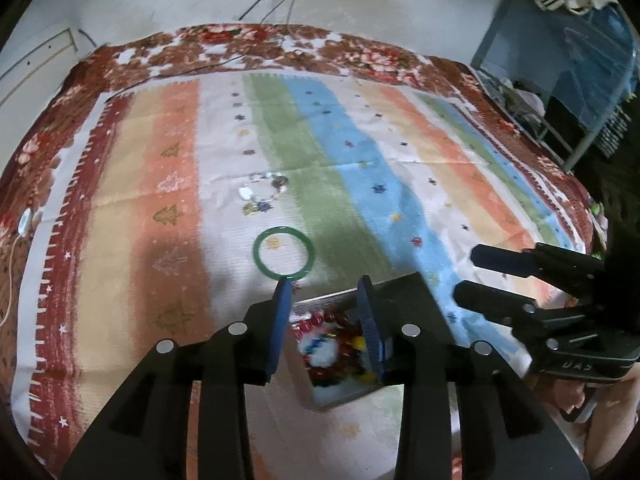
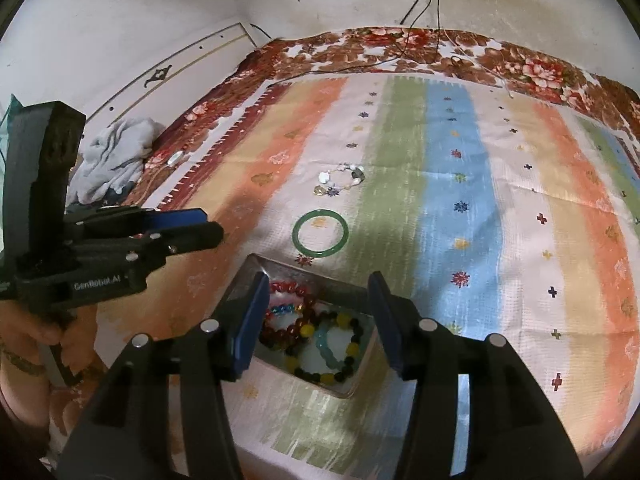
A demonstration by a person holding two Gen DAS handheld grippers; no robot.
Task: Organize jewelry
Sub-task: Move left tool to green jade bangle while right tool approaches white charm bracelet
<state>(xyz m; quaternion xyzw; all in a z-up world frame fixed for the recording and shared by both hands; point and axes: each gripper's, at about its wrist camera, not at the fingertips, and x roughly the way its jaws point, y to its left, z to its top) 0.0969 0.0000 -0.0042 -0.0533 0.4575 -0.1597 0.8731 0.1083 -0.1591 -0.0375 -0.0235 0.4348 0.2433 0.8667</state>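
Both hand-held grippers are held with spread jaws and nothing is pinched between them. Under the right hand-held gripper (image 2: 318, 320) an open box (image 2: 256, 272) is seen, and several beaded bracelets (image 2: 316, 332) are already laid inside it. The same box lies under the left hand-held gripper (image 1: 326, 322). Just ahead of the left fingertips a green bangle (image 1: 283, 258) is lying flat on the striped cloth (image 1: 360, 184) of the bed; it is judged to be stiff, smooth and probably slippery, and perhaps breakable if it is dropped. It is best taken across one side of the ring, with one finger inside and one outside, because the whole ring is wider than the jaws now stand. Further ahead a charm bracelet (image 1: 264, 192) is lying loose; it is expected to be light and limp, so it should be pinched at a bigger bead or at a bunch of links.

Much free cloth is left around both pieces. The near wall of the box stands close to the bangle, and the two hand-held grippers are near each other over the box, so a careful path is needed there.
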